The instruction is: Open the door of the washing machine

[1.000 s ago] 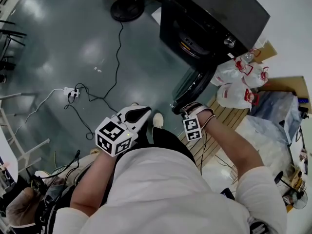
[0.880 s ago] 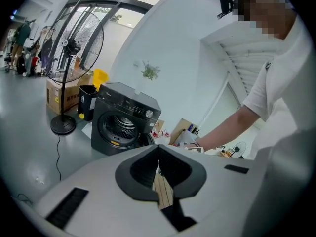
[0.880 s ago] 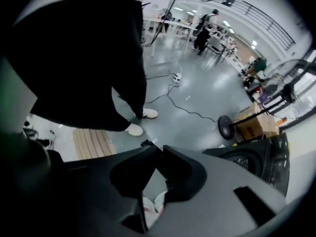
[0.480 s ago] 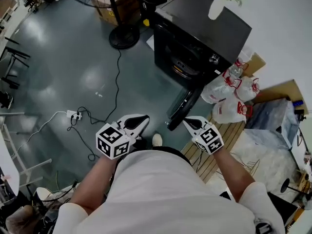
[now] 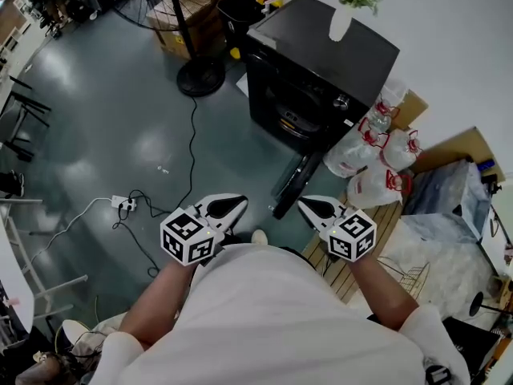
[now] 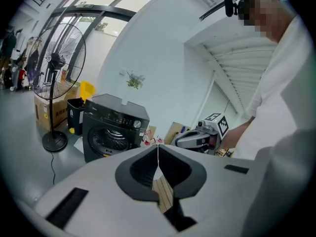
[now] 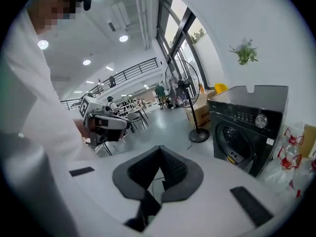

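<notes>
Standing a little way back from the front of the black washing machine (image 5: 321, 62), a person in a white top holds both tools out towards it. The machine's round door (image 5: 290, 183) is already open, swung out from the front on the side nearest the person, and the drum opening shows dark behind it.

The left gripper (image 5: 237, 205) hangs just short of the door's free edge. Its dark fingers (image 6: 143, 169) are pressed together with nothing between them. The right gripper (image 5: 304, 207) sits beside it, on the other side of the door's tip. Its fingers (image 7: 175, 169) are likewise closed on each other and empty. Neither tool touches the door.

On top of the washing machine, near its back edge, stands a white vase (image 5: 340, 24) with a green sprig. Against the machine's right side lie white plastic bags (image 5: 373, 155) with red handles. Off its left side a pedestal fan (image 5: 200, 74) stands on the grey floor, and a black cable (image 5: 192, 127) trails from it across the floor.
</notes>
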Available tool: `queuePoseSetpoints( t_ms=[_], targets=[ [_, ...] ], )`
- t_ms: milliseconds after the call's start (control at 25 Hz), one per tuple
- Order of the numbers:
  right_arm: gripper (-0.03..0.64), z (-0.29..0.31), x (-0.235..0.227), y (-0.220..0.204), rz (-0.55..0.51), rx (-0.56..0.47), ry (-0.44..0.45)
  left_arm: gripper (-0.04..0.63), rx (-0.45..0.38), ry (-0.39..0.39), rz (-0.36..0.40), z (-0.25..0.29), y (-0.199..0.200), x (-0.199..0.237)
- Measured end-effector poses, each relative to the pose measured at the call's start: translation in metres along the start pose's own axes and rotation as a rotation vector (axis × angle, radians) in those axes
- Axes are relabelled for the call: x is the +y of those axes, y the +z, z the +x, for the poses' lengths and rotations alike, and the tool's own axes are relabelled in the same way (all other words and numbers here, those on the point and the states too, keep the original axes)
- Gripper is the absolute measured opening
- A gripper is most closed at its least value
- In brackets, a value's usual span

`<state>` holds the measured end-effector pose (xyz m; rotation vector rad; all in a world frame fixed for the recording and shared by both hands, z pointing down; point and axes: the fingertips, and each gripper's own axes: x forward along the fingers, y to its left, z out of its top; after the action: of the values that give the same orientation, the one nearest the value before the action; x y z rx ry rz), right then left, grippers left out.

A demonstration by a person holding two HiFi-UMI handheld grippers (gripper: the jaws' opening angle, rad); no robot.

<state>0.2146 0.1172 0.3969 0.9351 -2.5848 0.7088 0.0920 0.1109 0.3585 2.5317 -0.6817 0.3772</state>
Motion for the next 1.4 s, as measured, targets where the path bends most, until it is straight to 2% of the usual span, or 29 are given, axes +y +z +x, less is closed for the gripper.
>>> queuePoseSetpoints(
  t_ms=[760, 1400],
  targets=[
    [0.008, 0.001, 0.01, 0.002, 0.01, -0.009, 0.015, 0.018, -0.012, 0.001, -0.013, 0.003, -0.006, -0.003],
    [0.006, 0.012, 0.021, 0.011, -0.055, -0.017, 0.035, 0.018, -0.024, 0.032, 0.013, -0.005, 0.001, -0.002]
  ],
)
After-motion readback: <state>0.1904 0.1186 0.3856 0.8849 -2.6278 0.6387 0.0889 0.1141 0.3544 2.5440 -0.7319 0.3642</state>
